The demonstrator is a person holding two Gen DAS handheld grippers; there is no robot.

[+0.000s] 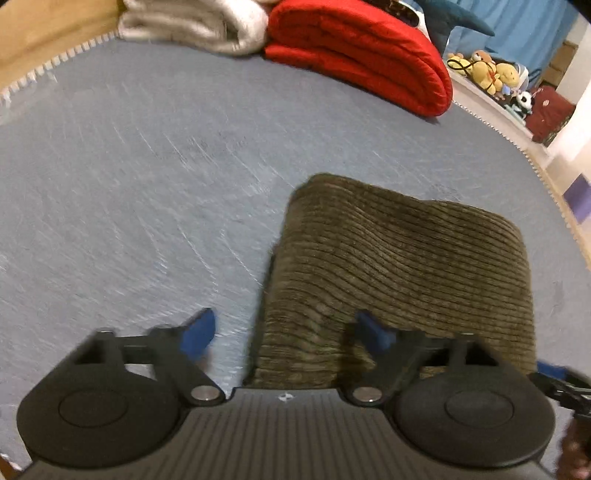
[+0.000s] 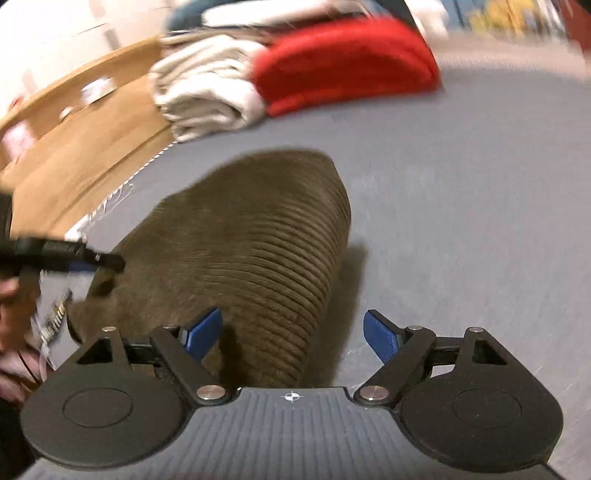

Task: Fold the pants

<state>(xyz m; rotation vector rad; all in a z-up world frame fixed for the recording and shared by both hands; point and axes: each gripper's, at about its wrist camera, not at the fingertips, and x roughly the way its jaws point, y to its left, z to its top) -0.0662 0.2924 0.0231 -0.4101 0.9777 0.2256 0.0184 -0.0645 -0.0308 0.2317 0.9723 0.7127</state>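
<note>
- We see a grey-blue sheet [image 1: 147,166] filling most of the left wrist frame.
- Upper left, we find a wooden board [image 1: 48,29].
- Top centre, a white blanket [image 1: 192,22] touches a red quilt [image 1: 362,51].
- Upper right, we spot plush toys [image 1: 491,74] and a blue curtain [image 1: 528,26].

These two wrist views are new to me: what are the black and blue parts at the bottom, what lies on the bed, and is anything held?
Each picture comes from a camera on a hand-held gripper, looking along its two blue fingers. The left gripper and right gripper both stand open, holding nothing. Below them lie brown corduroy pants, already folded into a compact stack on the grey-blue bed. At the far edge sit a red blanket and a white blanket, both folded. In the right view, the left gripper shows at the left edge.
</note>
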